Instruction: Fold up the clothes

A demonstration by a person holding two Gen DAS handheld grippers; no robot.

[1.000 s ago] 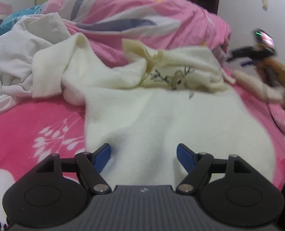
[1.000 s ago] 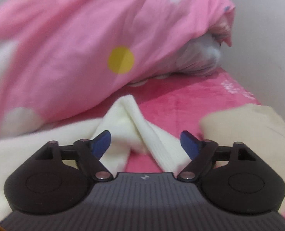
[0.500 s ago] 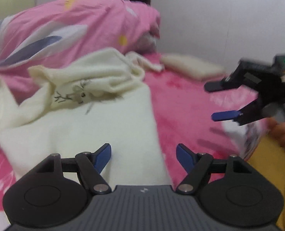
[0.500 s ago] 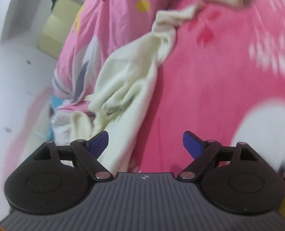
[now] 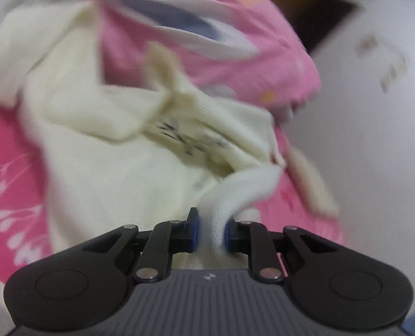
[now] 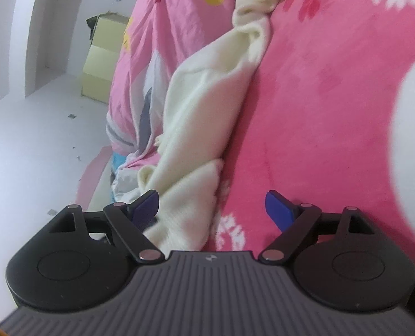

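Since a second ago your left gripper point(image 5: 209, 231) has clamped its jaws on the sweater point(image 5: 117, 168) hem; right gripper point(image 6: 212, 210), jaws apart, must grip at 10 o'clock.

We look out from two fisheye cameras, each mounted behind the fingers of a hand-held gripper and facing forward along them. Our left wrist view sits low and close over the cream knitted garment point(image 5: 117, 173), facing across the bright pink plush bedspread point(image 5: 8, 151) toward the rumpled pink patterned quilt point(image 5: 207, 42) and a white wall; this frame is motion-blurred. Our right wrist view is rolled sideways, hovering near the same bedspread point(image 6: 333, 112), looking along the garment point(image 6: 207, 106) toward the quilt point(image 6: 165, 28). Both views share the garment, bedspread and quilt.
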